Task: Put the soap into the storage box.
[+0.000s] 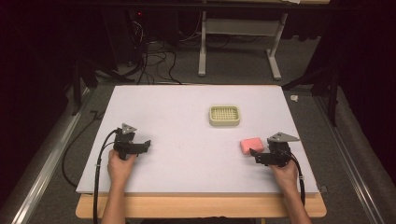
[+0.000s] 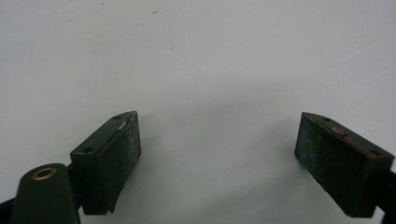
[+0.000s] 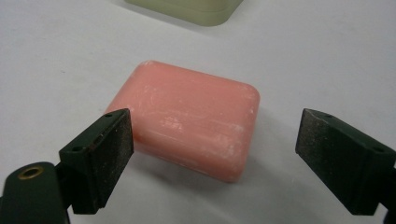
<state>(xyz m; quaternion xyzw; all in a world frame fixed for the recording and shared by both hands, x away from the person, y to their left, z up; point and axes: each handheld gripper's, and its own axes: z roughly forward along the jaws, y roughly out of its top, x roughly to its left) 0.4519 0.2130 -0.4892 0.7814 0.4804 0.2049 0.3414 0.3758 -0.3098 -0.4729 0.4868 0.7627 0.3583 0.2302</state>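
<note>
The right gripper (image 3: 215,154) has its jaws spread wide, just short of a pink rectangular bar of soap (image 3: 191,123) that lies flat on the white tabletop (image 1: 187,154); the left jaw seems nearly to touch the bar's near corner, though contact is hard to judge. Beyond the soap sits a pale green slotted plastic soap dish (image 1: 224,115), well apart from it. The left gripper (image 2: 217,154) hovers over bare tabletop, jaws apart and holding nothing.
</note>
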